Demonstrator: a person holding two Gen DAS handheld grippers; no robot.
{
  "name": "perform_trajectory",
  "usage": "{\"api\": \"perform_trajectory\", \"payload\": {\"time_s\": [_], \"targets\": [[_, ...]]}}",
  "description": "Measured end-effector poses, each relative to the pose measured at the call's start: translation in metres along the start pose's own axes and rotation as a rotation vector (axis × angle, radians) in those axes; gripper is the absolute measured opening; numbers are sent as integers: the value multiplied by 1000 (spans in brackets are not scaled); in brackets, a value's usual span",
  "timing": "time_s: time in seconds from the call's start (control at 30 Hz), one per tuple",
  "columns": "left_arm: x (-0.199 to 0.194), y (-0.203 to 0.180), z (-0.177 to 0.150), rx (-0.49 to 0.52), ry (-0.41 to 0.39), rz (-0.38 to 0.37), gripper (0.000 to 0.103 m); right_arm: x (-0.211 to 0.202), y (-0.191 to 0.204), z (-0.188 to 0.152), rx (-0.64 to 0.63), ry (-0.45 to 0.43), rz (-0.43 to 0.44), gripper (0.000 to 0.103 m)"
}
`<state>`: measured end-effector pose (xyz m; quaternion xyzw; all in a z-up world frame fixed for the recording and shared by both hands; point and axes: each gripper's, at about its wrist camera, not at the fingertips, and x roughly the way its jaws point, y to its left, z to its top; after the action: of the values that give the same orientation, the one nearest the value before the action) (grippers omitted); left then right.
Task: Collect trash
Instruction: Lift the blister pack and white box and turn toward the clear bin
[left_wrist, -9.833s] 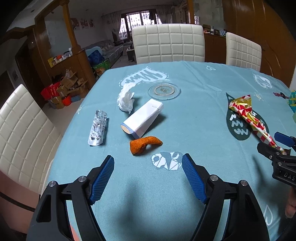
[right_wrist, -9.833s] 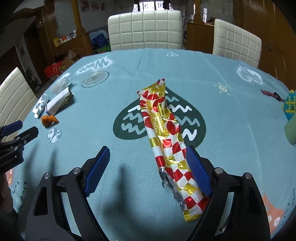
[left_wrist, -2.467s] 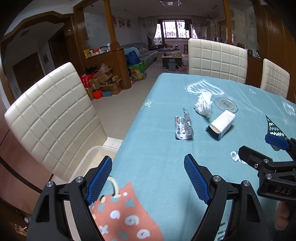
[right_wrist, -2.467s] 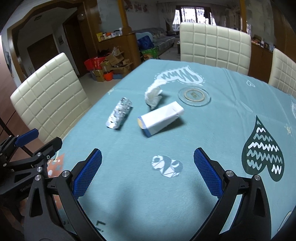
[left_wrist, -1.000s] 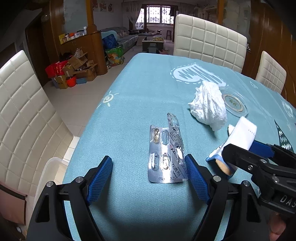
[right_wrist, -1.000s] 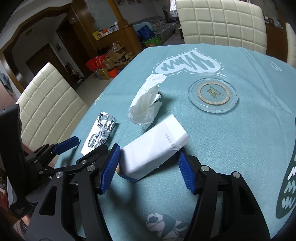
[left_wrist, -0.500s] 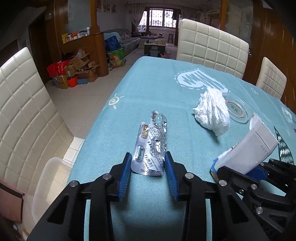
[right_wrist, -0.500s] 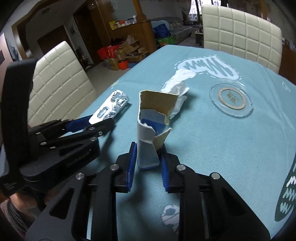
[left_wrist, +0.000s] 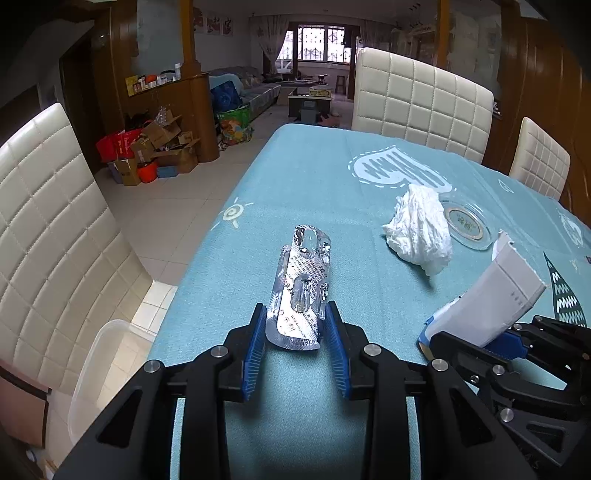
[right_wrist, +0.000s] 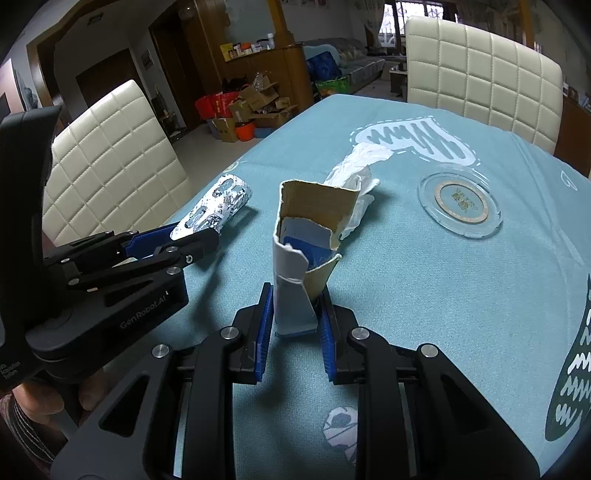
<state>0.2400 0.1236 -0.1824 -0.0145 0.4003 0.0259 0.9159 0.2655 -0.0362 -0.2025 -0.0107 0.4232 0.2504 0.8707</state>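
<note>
The left gripper (left_wrist: 295, 317) has its blue pads clamped on the near end of a silver blister pack (left_wrist: 301, 291), which juts forward above the teal tablecloth (left_wrist: 314, 177); the right gripper (right_wrist: 295, 310) pinches the base of a torn white-and-blue carton (right_wrist: 308, 251), holding it upright with its ragged cardboard mouth on top. Beyond both, a crumpled white tissue (left_wrist: 419, 229) lies on the cloth just beside a clear glass coaster (left_wrist: 467, 223). A translucent plastic bin (left_wrist: 99, 365) stands on the floor by the left table edge, next to a cream quilted chair (left_wrist: 48, 236).
</note>
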Motion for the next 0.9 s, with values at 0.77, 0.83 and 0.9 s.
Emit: {"api": "perform_trajectory", "payload": {"time_s": [0.77, 0.83, 0.9], "targets": [[-66, 16, -26, 6, -82, 52, 32, -38, 41, -2, -59, -52, -28, 25], [-74, 21, -29, -1, -91, 55, 32, -46, 52, -3, -72, -62, -33, 25], [-85, 28, -32, -8, -105, 65, 32, -52, 63, -4, -84, -69, -34, 25]]}}
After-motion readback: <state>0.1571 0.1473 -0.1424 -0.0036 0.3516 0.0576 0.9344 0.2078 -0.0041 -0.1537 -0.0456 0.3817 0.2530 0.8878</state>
